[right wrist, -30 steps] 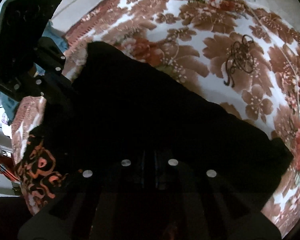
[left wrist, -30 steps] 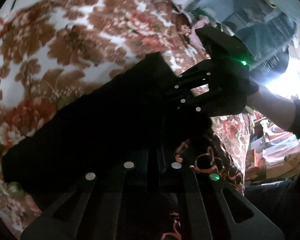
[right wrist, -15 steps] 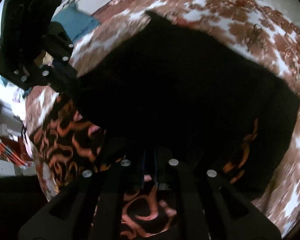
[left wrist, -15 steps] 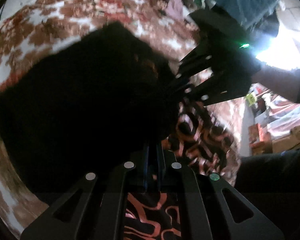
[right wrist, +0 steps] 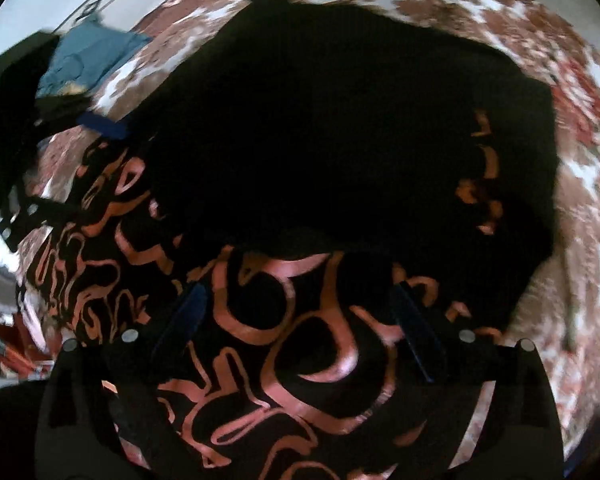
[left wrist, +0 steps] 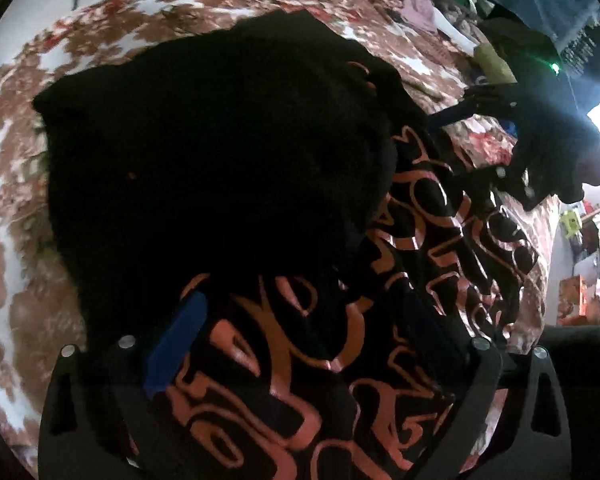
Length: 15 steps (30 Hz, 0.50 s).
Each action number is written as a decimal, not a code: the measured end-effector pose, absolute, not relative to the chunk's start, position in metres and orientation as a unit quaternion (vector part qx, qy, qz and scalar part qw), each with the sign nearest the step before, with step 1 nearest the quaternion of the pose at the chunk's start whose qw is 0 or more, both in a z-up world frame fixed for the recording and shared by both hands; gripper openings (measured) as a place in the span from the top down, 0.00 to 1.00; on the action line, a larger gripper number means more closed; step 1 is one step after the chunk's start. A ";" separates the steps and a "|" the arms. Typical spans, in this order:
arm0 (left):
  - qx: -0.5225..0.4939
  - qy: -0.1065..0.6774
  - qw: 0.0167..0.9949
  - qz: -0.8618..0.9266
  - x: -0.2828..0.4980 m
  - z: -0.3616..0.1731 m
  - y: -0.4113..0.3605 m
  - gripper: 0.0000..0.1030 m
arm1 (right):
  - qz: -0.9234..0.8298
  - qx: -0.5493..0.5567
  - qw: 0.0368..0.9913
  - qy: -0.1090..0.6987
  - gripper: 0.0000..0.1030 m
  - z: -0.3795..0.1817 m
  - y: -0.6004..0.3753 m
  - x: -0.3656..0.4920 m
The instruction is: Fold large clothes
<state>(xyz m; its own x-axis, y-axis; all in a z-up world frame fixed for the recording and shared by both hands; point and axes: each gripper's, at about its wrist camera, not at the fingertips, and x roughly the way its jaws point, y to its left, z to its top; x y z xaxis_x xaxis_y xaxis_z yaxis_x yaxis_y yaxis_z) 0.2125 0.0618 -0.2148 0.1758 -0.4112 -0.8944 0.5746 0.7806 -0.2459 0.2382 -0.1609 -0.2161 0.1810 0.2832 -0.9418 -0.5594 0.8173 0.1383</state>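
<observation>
**Black garment lies folded over on the floral bedspread**

The black garment [left wrist: 220,168], printed with orange swirls, lies on a brown-and-white floral bedspread [left wrist: 16,208]. Its plain black side is turned over the printed part, which shows along the near edge in both wrist views. The left hand-held gripper [left wrist: 300,340] has its blue-padded fingers [left wrist: 176,344] spread wide apart above the printed cloth, holding nothing. To its right, the right hand-held gripper [right wrist: 300,328] also stands with its fingers [right wrist: 414,332] wide apart over the print, empty. In the right wrist view a blue cloth [right wrist: 88,60] lies at the far left of the bedspread [right wrist: 588,240].
</observation>
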 end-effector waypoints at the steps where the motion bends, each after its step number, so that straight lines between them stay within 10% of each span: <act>1: 0.071 0.550 0.771 -0.312 0.214 -0.208 0.064 0.06 | 0.268 -0.118 0.764 0.575 0.10 -0.212 -0.161 0.240; 15: 0.204 0.528 0.816 -0.120 0.291 -0.249 0.001 0.06 | 0.128 -0.161 0.835 0.511 0.08 -0.238 -0.129 0.322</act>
<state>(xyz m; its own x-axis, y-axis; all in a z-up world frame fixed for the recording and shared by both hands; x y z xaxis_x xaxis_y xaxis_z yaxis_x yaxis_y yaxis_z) 0.2907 0.0005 -0.2493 0.4138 0.0195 -0.9101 0.4103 0.8885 0.2056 0.3221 -0.1287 -0.2382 0.4451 0.0499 -0.8941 -0.3785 0.9154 -0.1374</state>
